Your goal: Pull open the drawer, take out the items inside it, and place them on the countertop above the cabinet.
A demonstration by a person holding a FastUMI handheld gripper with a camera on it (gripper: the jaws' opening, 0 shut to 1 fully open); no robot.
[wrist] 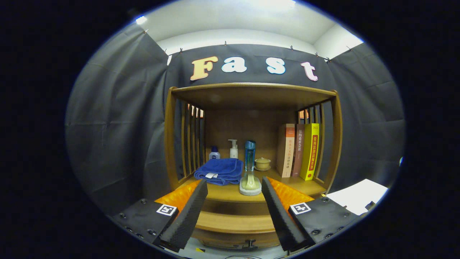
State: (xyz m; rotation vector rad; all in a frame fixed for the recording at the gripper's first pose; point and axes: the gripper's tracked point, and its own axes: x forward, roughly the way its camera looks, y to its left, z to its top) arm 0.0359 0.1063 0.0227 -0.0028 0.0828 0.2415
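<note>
Wooden drawer (235, 239) below countertop (230, 192) (knob visible), between spread jaws.

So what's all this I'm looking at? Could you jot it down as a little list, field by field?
furniture: wooden cabinet with an open shelf and slatted sides
drawer: handle low down, between the fingers; looks closed
countertop left: folded blue towel, small bottle, pump bottle
countertop middle: blue water bottle, pale dish, lidded cup
countertop right: three upright books
hand-held gripper: open, fingers apart, holding nothing
</note>
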